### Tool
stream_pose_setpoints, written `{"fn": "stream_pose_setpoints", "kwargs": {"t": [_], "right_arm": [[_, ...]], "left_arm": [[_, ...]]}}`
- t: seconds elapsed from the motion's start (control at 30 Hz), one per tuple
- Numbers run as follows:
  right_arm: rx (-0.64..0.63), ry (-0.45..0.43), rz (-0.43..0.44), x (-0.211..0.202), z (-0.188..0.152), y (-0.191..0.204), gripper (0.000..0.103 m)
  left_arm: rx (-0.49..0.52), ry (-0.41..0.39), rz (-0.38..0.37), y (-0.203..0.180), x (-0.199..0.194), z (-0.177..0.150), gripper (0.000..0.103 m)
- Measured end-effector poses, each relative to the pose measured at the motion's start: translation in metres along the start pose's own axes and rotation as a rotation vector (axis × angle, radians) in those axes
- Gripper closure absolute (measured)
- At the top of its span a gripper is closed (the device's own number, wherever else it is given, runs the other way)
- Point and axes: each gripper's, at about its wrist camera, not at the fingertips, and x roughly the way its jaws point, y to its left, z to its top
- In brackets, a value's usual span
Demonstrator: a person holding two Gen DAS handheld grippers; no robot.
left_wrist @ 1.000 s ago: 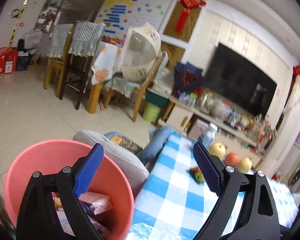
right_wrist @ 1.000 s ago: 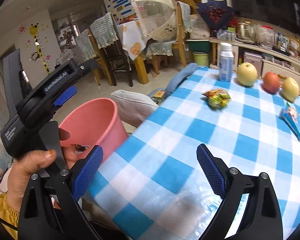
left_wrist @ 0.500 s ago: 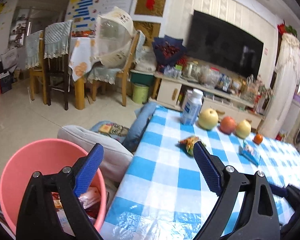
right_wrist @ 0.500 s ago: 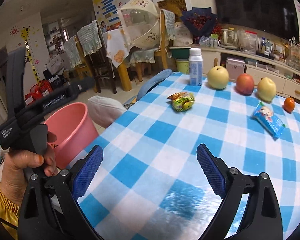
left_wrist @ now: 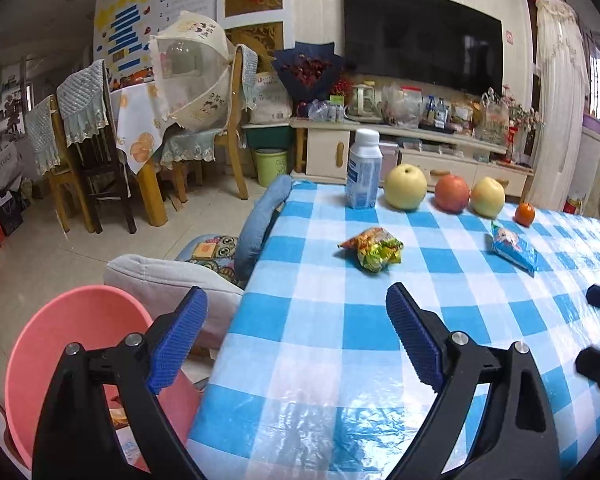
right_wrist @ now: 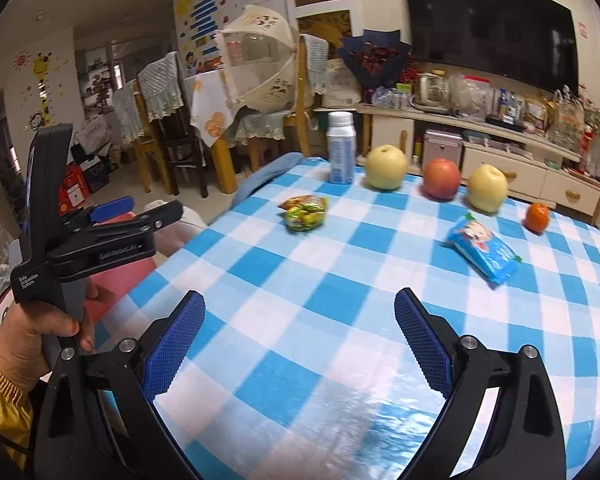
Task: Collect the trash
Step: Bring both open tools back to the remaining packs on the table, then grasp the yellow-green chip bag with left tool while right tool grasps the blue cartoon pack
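Observation:
A crumpled yellow-green snack wrapper (left_wrist: 374,249) lies on the blue-checked tablecloth (left_wrist: 340,340); it also shows in the right wrist view (right_wrist: 305,213). A blue snack packet (left_wrist: 514,247) lies to its right, seen too in the right wrist view (right_wrist: 484,249). A pink bin (left_wrist: 68,344) with trash inside stands on the floor at the table's left edge. My left gripper (left_wrist: 296,336) is open and empty over the table's near left part. My right gripper (right_wrist: 300,344) is open and empty above the table's near edge.
A white bottle (left_wrist: 364,170), two yellow pears (left_wrist: 405,187), a red apple (left_wrist: 452,194) and a small orange (left_wrist: 525,214) line the table's far side. A grey cushioned seat (left_wrist: 168,280) stands beside the bin. Dining chairs and a TV cabinet stand behind.
My left gripper has swung right from over the pink bin to face the table. My right gripper has moved forward over the table. Both stay open.

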Motion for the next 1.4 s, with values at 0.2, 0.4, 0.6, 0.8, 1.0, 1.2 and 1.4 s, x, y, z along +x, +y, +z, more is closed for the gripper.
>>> {"fn": "stream_pose_setpoints", "kwargs": {"t": [0.2,0.4,0.6,0.8,1.0,1.2,1.4], "right_arm": [[0.067,-0.011,-0.043,-0.011,-0.005,-0.040,0.008],[0.107,-0.021,-0.108,-0.019,-0.008,-0.081,0.008],[0.161,-0.001,-0.143,-0.012,-0.010,-0.124,0.008],[0.157,0.037,-0.189,0.011,0.000,-0.162,0.008],[0.174,0.103,-0.207,0.051,0.001,-0.185,0.008],[0.120,0.118,-0.226,0.083,0.012,-0.200,0.008],[0.143,0.148,-0.201,0.111,0.026,-0.222,0.008]], "left_arm": [[0.032,0.029,-0.004,-0.017,0.007,-0.004,0.012],[-0.007,0.064,-0.046,-0.030,0.014,-0.004,0.012],[-0.070,0.107,-0.115,-0.044,0.029,-0.003,0.012],[-0.105,0.133,-0.150,-0.057,0.057,0.008,0.012],[-0.218,0.192,-0.213,-0.067,0.098,0.018,0.012],[-0.247,0.243,-0.181,-0.073,0.136,0.028,0.012],[-0.224,0.266,-0.134,-0.075,0.161,0.037,0.012]]}}
